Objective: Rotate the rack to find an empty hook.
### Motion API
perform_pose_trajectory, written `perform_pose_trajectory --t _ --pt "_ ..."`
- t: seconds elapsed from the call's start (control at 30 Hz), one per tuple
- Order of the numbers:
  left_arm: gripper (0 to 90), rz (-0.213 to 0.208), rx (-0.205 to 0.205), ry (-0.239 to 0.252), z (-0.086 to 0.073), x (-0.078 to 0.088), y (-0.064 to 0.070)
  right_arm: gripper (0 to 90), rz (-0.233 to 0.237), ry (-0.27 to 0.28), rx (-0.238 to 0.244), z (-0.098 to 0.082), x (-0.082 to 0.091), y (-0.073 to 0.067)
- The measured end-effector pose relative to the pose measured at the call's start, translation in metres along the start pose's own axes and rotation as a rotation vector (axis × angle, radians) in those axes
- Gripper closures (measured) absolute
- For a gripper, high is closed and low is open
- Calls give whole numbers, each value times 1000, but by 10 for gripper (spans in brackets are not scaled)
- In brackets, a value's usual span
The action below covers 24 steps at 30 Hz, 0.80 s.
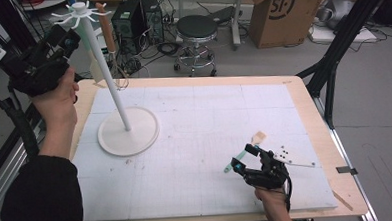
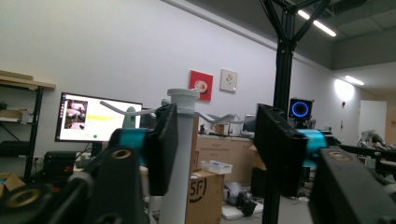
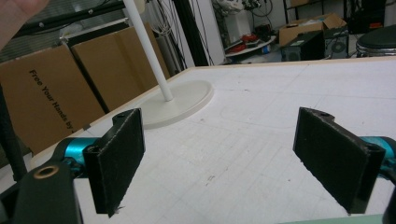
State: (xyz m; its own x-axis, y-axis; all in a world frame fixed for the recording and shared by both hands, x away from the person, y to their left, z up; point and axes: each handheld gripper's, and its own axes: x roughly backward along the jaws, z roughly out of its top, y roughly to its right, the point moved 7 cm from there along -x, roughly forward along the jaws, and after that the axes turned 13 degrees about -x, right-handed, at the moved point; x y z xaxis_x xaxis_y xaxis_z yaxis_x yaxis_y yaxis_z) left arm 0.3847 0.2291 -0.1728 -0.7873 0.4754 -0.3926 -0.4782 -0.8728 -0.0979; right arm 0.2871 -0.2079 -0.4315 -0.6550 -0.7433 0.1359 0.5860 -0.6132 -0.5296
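A white rack stands on the left of the white table mat (image 1: pixel 209 120): a round base (image 1: pixel 128 131), a tall thin pole (image 1: pixel 104 69) and a ring of curved hooks (image 1: pixel 79 10) at the top. A brown stick-like utensil (image 1: pixel 108 29) hangs just beyond the hooks. My left gripper (image 1: pixel 71 41) is held high, level, just left of the rack's top. In the left gripper view its jaws stand apart, so the left gripper (image 2: pixel 217 140) is open with nothing between them, and the pole top (image 2: pixel 183 98) rises behind the left jaw. My right gripper (image 1: pixel 240 157) rests low at the table's front right, open and empty (image 3: pixel 219 154), facing the rack base (image 3: pixel 182 105).
A small tan piece (image 1: pixel 258 136) lies on the mat just beyond the right gripper. Past the far table edge are a black stool (image 1: pixel 196 28), computer towers (image 1: pixel 135 18) and a cardboard box (image 1: pixel 280 11). Black frame legs (image 1: pixel 332 59) stand at the right.
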Motion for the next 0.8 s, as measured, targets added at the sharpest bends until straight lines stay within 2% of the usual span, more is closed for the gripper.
perform_pose_trajectory --t 0.1,0.2,0.4,0.63,0.8 --pt "371 -7 -4 -7 -3 1 1 158 0 -1 1 0 0 0" --pt "324 -13 -4 -7 -6 3 2 158 -2 -1 -1 0 0 -1" --pt "281 -42 -35 -25 -10 8 10 158 -3 6 -2 0 0 -1" --pt "224 -58 -57 -46 -15 14 16 158 -5 6 0 0 1 -1" --pt "219 -78 -73 -54 -18 22 23 158 -9 15 4 1 5 -1"
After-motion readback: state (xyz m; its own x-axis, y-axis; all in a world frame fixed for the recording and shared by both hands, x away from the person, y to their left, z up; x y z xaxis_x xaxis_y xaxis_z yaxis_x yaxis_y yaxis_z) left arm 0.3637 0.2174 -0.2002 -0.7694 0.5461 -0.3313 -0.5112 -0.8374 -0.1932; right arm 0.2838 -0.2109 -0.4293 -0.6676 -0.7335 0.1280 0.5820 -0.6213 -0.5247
